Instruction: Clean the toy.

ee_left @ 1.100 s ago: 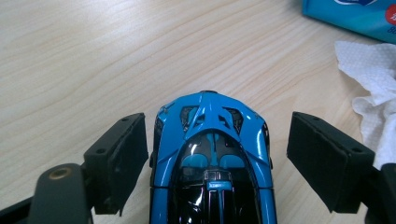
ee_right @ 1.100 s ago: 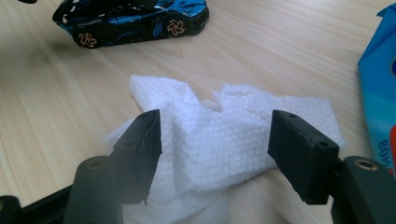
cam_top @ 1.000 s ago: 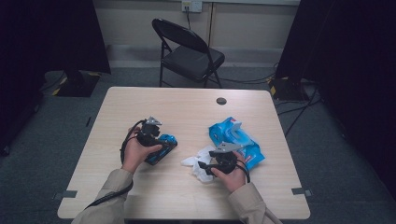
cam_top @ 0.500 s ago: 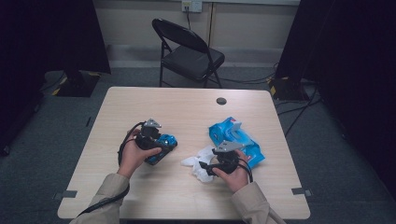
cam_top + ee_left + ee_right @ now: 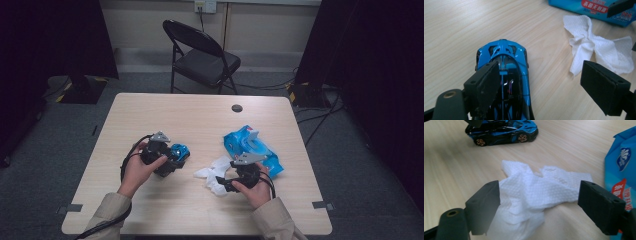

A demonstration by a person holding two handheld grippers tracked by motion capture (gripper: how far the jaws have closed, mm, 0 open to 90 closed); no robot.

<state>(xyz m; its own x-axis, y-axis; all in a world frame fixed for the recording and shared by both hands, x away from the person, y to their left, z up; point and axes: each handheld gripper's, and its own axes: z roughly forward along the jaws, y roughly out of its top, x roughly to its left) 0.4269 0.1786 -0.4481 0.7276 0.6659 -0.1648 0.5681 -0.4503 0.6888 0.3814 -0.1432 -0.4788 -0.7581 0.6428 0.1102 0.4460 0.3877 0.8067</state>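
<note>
- At the table, I have both grippers down by a blue toy car, my landmark, which lies on the wood left of centre.
- My left gripper is over the car with its jaws spread wide; one pad lies along the car's roof, the other stands well clear of the body, so nothing is clamped.
- A crumpled white wipe lies just right of the car, between it and the blue wipes pack.
- My right gripper is low over the wipe; its jaws have just been opening and now stand wide, with the wipe lying loose between them and neither pad pressing it.
- My read: a wipe is out of the pack and the car is in place, but wiping the car is not under way; I must first take a firm hold of both.
</note>
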